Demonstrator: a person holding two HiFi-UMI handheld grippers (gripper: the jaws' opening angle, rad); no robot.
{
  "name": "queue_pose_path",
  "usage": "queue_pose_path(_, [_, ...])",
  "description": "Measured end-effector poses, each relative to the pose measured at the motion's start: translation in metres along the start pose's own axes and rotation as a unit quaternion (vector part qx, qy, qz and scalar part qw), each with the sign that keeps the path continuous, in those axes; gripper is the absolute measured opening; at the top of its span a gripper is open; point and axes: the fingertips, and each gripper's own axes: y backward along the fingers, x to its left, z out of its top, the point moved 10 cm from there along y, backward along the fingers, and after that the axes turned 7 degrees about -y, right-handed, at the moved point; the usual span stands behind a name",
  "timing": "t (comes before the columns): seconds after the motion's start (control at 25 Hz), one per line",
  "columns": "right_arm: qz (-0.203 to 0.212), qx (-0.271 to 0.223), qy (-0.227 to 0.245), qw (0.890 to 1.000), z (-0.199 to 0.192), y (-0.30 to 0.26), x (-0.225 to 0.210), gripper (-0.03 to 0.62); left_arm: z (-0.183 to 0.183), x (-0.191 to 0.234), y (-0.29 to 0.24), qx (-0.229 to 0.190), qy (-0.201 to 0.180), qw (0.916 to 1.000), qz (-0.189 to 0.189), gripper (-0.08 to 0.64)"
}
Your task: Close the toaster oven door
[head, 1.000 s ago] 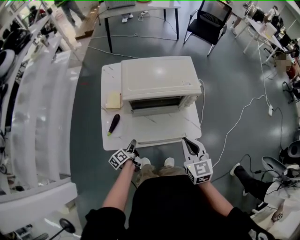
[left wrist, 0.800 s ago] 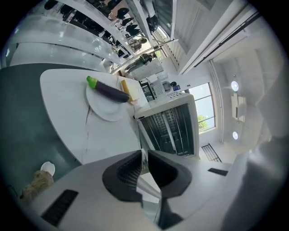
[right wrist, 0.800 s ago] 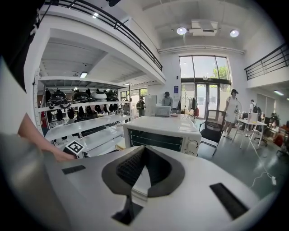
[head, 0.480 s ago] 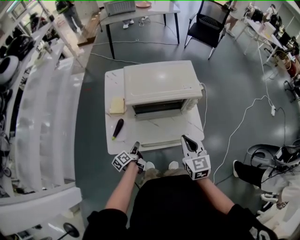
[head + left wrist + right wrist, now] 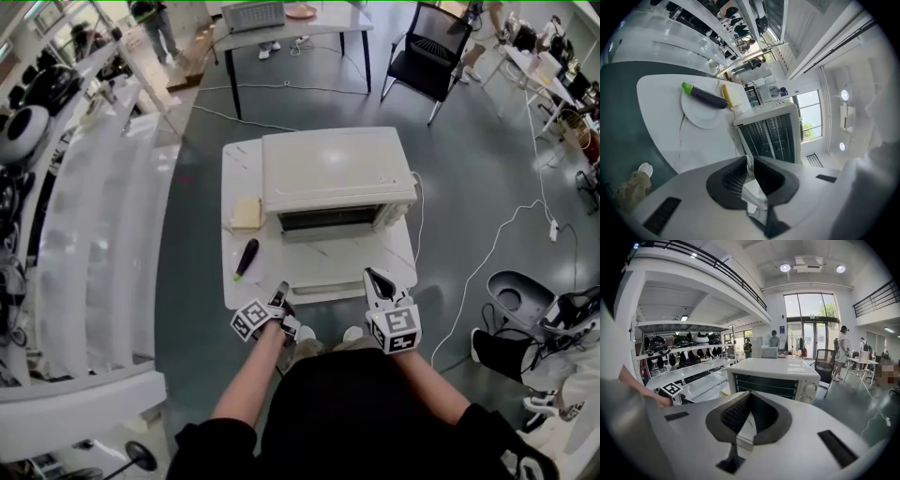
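A white toaster oven stands on a small white table. Its glass door lies open and flat toward me, with the handle at the table's front edge. The dark rack cavity shows in the left gripper view and the right gripper view. My left gripper hovers at the door's front left corner, jaws shut on nothing. By the front right corner, my right gripper is shut and empty as well.
Left of the oven lie a purple eggplant on a white plate and a yellow bread slice. White shelving runs along the left. A black chair, another table and a floor cable are farther off.
The head view has shifted, so the table sits a little lower and to the right in the picture. Both grippers stay shut at the open door's front edge. The door has not moved.
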Motion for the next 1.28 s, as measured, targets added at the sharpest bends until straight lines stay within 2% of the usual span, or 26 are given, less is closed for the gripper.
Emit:
queue_pose_path(0.44, [0.000,-0.005,0.002,1.000,0.004,-0.021,-0.001,0.021,0.015,-0.023,0.000,-0.005,0.022,0.9997,-0.003,0.061])
queue_pose_path(0.88, [0.004,-0.005,-0.001,1.000,0.005,-0.032,-0.004,0.021,0.024,-0.040,-0.005,-0.036,0.047,0.9982,-0.011,0.066])
queue_pose_path(1.28, [0.010,-0.008,0.000,1.000,0.009,-0.038,-0.006,0.021,0.031,-0.049,-0.009,-0.046,0.063,0.9969,-0.013,0.071])
